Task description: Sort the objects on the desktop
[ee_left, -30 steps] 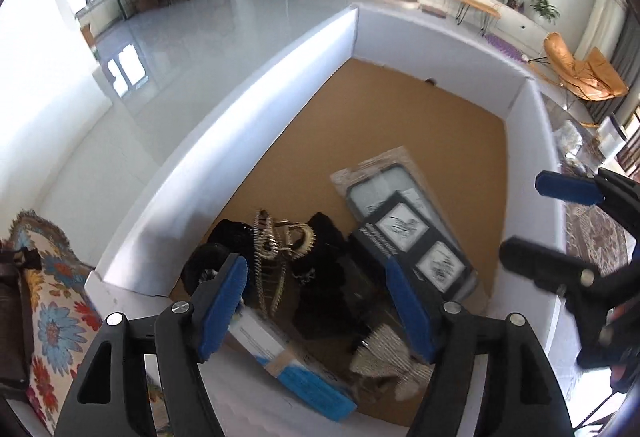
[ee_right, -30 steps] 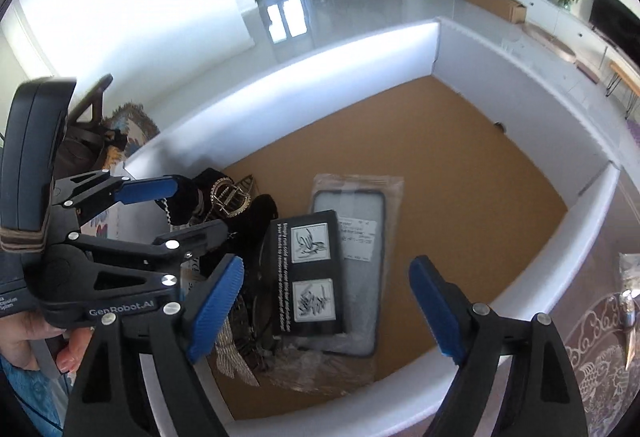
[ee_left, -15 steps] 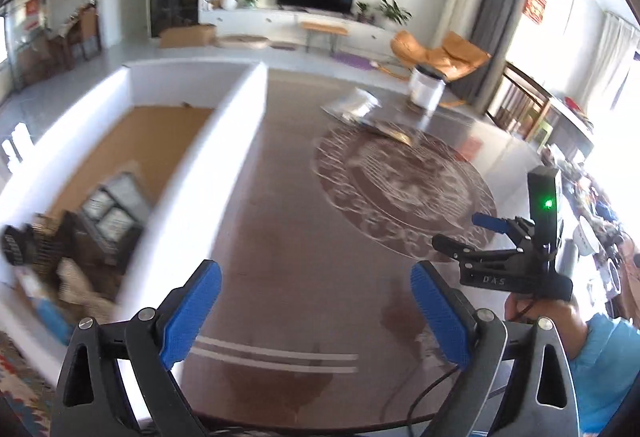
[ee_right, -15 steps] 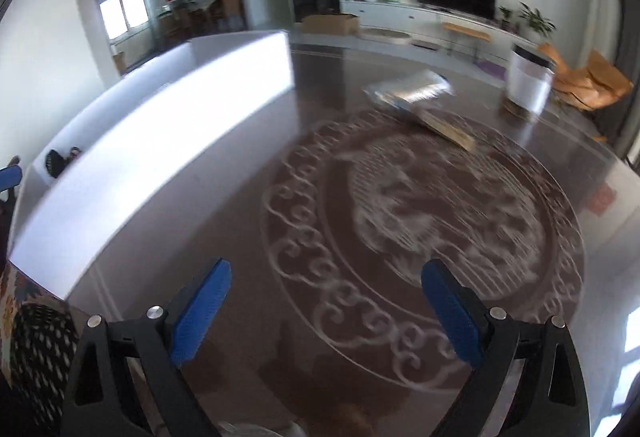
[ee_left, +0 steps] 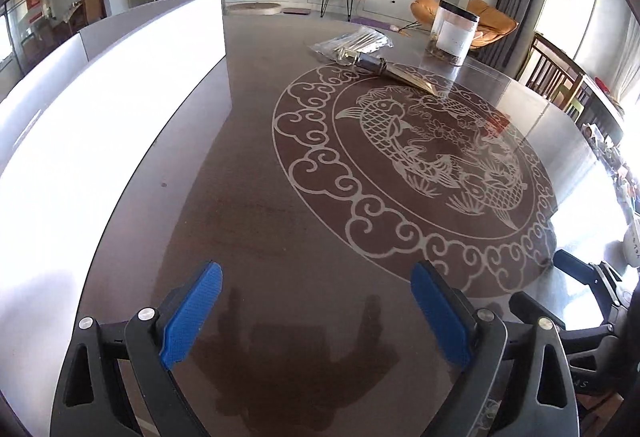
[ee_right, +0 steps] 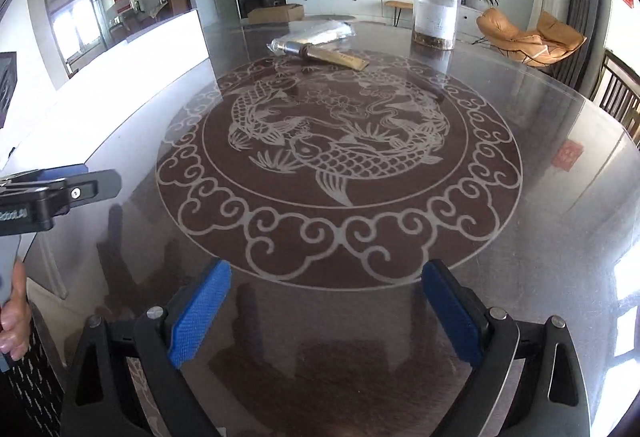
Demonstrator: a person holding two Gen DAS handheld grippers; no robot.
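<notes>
the round glossy dark surface [ee_right: 520, 165] bore a pale carp medallion. at twelve o'clock lay a crinkled clear bag [ee_right: 320, 31], a tan flat packet [ee_right: 340, 58] and a clear cylindrical jar [ee_right: 435, 15]. left gripper [ee_left: 316, 311] and right gripper [ee_right: 326, 311] tilted downward, blue ribbed fingers [ee_right: 200, 311] wide apart, empty.

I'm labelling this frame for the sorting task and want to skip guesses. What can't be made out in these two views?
- Inside of the white box: hidden by its own wall in both views.
- Clear bag and gold packet: contents and print too small.
- Jar: label unreadable.
- Right tool: cut off by the left wrist view's edge.
- Left tool: cut off by the right wrist view's edge.
</notes>
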